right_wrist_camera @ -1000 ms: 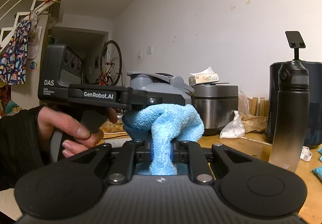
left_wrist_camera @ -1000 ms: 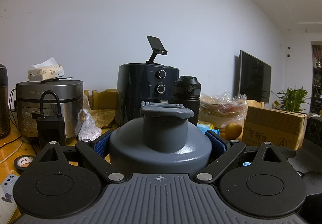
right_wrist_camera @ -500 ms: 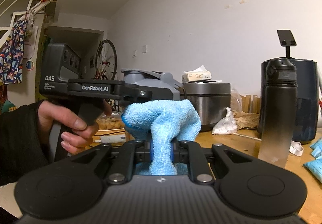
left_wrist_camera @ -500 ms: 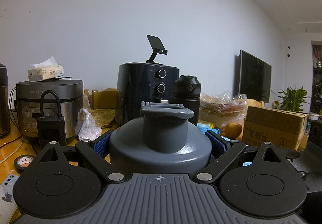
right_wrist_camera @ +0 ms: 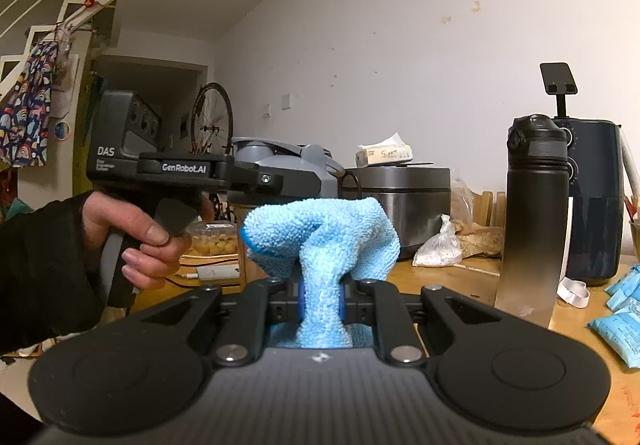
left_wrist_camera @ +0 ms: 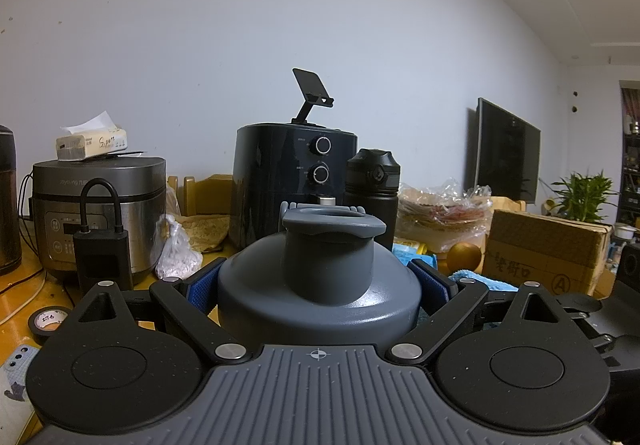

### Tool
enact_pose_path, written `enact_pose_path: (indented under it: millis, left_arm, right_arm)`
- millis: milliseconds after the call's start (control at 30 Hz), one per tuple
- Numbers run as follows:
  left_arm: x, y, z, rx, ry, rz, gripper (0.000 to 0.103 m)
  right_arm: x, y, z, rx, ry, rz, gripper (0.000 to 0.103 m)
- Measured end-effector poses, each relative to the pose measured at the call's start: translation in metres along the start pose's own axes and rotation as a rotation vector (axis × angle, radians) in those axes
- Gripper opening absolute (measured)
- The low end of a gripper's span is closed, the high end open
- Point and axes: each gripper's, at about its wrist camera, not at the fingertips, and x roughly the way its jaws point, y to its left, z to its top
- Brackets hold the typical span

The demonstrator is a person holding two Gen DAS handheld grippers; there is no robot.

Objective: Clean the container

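The container (left_wrist_camera: 318, 297) is a bottle with a grey lid and an open spout, and it fills the middle of the left wrist view. My left gripper (left_wrist_camera: 318, 285) is shut on it, one blue pad against each side. In the right wrist view a hand (right_wrist_camera: 132, 233) holds that left gripper (right_wrist_camera: 256, 175) level, with the container's lid (right_wrist_camera: 288, 161) beyond it. My right gripper (right_wrist_camera: 320, 301) is shut on a light blue cloth (right_wrist_camera: 320, 237), which bunches above the fingers just in front of the container. An edge of the cloth (left_wrist_camera: 480, 282) also shows to the right of the container.
On the wooden table (right_wrist_camera: 460, 281) stand a tall black bottle (right_wrist_camera: 534, 213), a dark air fryer (left_wrist_camera: 296, 181) and a steel rice cooker (left_wrist_camera: 100, 201) with a tissue pack on top. A cardboard box (left_wrist_camera: 544, 253), an orange (left_wrist_camera: 464, 259), a tape roll (left_wrist_camera: 46, 323) and blue packets (right_wrist_camera: 620, 317) lie around.
My right gripper has shifted sideways with the cloth, closer to the container; the cloth's edge now shows in the left wrist view. The left gripper and container have not moved.
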Motion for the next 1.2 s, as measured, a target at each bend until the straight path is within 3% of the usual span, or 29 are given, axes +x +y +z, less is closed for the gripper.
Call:
enact_pose_path:
  millis: [700, 900, 933, 1200]
  left_arm:
    - [-0.001, 0.001, 0.000, -0.002, -0.010, -0.003, 0.096]
    - [-0.001, -0.003, 0.000, 0.025, -0.020, 0.018, 0.097]
    - [-0.001, -0.004, 0.000, 0.026, -0.019, 0.024, 0.103]
    - [-0.001, -0.008, 0.000, 0.025, -0.012, 0.067, 0.103]
  right_arm:
    - [-0.005, 0.005, -0.004, 0.003, 0.013, -0.025, 0.009]
    - [-0.008, 0.006, -0.006, 0.012, 0.017, -0.034, 0.009]
    - [-0.009, 0.006, -0.006, 0.015, 0.018, -0.036, 0.009]
    - [-0.012, 0.009, -0.006, 0.029, 0.015, -0.040, 0.009]
